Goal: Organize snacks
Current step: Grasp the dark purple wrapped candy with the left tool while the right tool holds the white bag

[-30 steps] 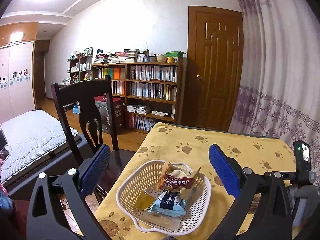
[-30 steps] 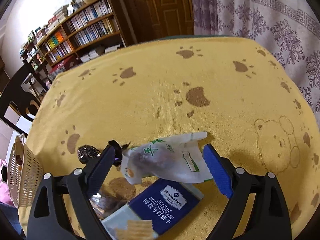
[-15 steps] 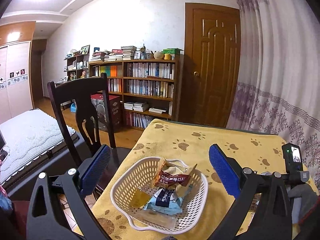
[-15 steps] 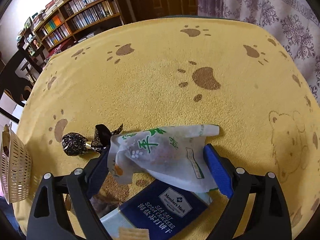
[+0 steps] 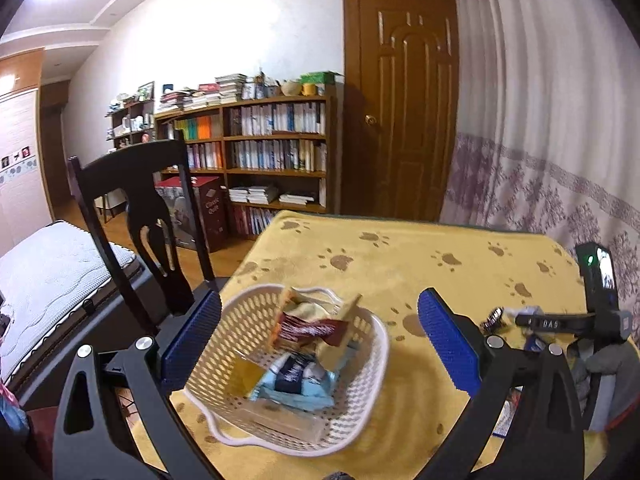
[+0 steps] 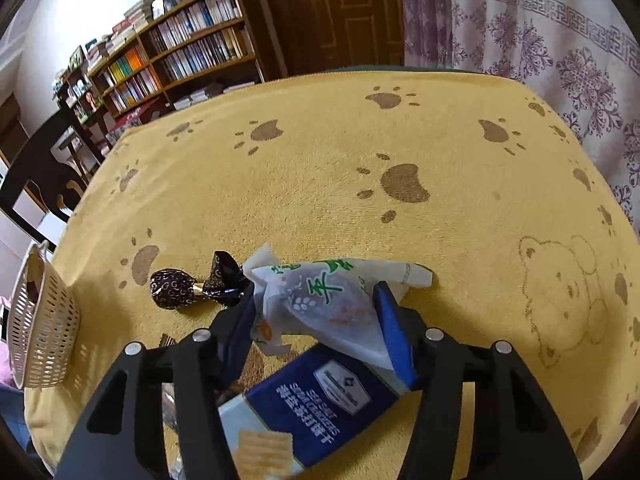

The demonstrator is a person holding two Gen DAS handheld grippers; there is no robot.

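Snacks lie in two places on the yellow paw-print surface [image 6: 320, 168]. Several wrapped ones sit inside the white perforated basket [image 5: 360, 412], among them a red-brown packet [image 5: 308, 328] and a pale blue packet [image 5: 296, 380]. The left gripper [image 5: 320, 344] hangs wide open above the basket, holding nothing. The right gripper [image 6: 316, 312] has its blue pads pressed against both sides of a white translucent snack bag [image 6: 320, 300] with green print. Just left of that bag lies a dark patterned candy [image 6: 192, 286]; under the bag's near edge sits a blue cracker pack [image 6: 320, 404].
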